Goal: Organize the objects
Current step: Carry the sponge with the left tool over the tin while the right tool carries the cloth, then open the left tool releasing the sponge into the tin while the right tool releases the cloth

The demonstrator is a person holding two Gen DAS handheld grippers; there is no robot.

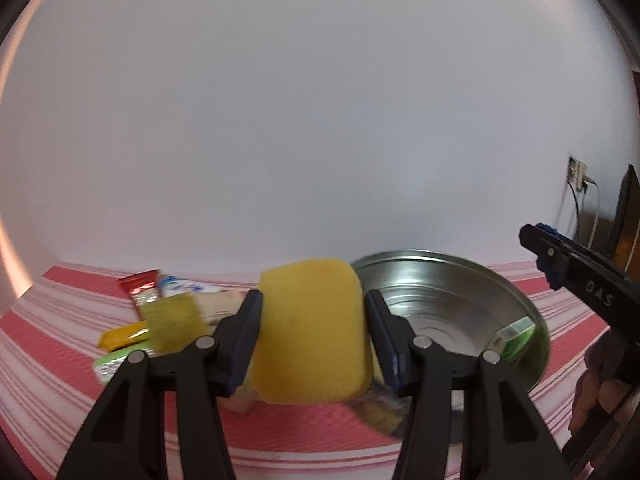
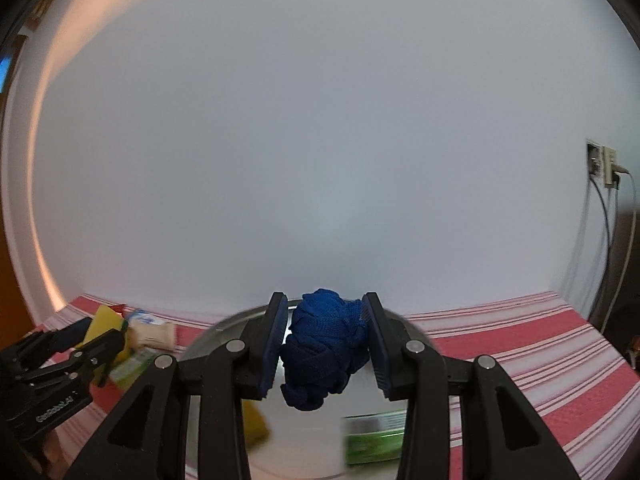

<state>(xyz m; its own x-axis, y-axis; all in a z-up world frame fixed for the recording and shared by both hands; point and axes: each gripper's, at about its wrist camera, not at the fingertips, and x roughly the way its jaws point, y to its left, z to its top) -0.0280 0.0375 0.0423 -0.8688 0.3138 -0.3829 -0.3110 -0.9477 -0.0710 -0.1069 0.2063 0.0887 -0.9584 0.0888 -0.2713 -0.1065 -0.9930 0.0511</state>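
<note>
Mid-task, judged from layout. Left-wrist view, lower left of frame: loose cluster of packets (image 1: pixel 160 312) on the red-striped table (image 1: pixel 60 320), i.e. red/silver wrapper, white-blue pack, olive sachet, yellow stick, pale green pack at the frame-left edge; blurred, labels unreadable. None of these is in the bowl yet, so I'd count them as left to do. Centre of frame: left hand-held gripper (image 1: pixel 312 332) clamped on a yellow sponge (image 1: pixel 312 328), pads pressed to both its sides, sponge lifted off the table, just left of the metal bowl (image 1: pixel 480 280) and overlapping its near rim in view; whether it is over the bowl proper, can't tell. Right of centre: bowl holds a green box (image 1: pixel 516 336) against its right wall, so at least one item looks sorted. Something dark and blurred under the sponge, unidentifiable. Far right of frame: the other gripper's tip, blue showing at it. Right-wrist view, centre: right hand-held gripper (image 2: pixel 324 344) clamped on a blue knitted cloth bundle (image 2: pixel 324 348), held above the bowl interior (image 2: pixel 216 344); green box (image 2: pixel 372 440) below at lower right of centre, yellow blur at lower left of centre. Est.: two items in transit, both unreleased; packet cluster untouched. Roughly early-to-mid progress.
</note>
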